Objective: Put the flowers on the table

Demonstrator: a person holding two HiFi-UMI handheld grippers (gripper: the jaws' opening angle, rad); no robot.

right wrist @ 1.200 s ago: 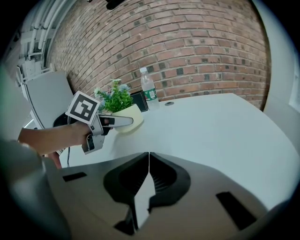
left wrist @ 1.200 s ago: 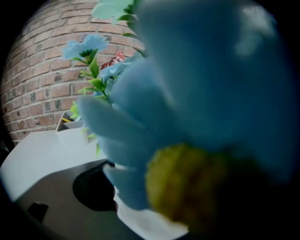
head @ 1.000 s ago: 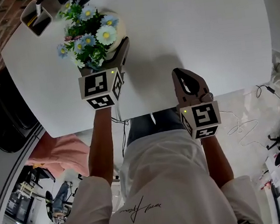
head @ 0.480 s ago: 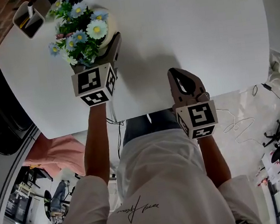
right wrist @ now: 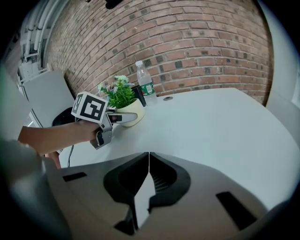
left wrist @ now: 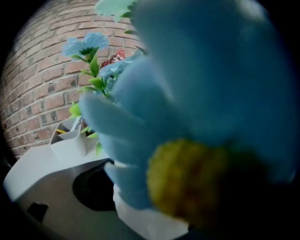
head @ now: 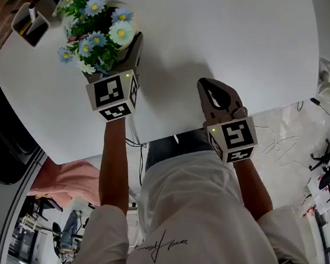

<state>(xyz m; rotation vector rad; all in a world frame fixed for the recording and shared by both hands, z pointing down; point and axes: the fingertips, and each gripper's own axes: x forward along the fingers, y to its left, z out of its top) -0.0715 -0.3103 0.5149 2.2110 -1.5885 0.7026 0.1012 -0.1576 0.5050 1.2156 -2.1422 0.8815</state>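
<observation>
Flowers (head: 94,32) near table (head: 230,31) edge, clamped in left gripper (head: 116,49) fingers — right gripper (head: 205,85) fingers together at near edge, open tabletop beyond.

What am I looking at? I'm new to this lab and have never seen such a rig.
A person holds a hand tool, a gripper, in each hand. One picture comes from a head camera looking down; the other two cameras ride on the grippers. The left gripper grips a cream pot of blue flowers; one bloom fills its camera. The right gripper is shut and empty, near the white table's edge. A pen holder and a water bottle stand near the pot.
</observation>
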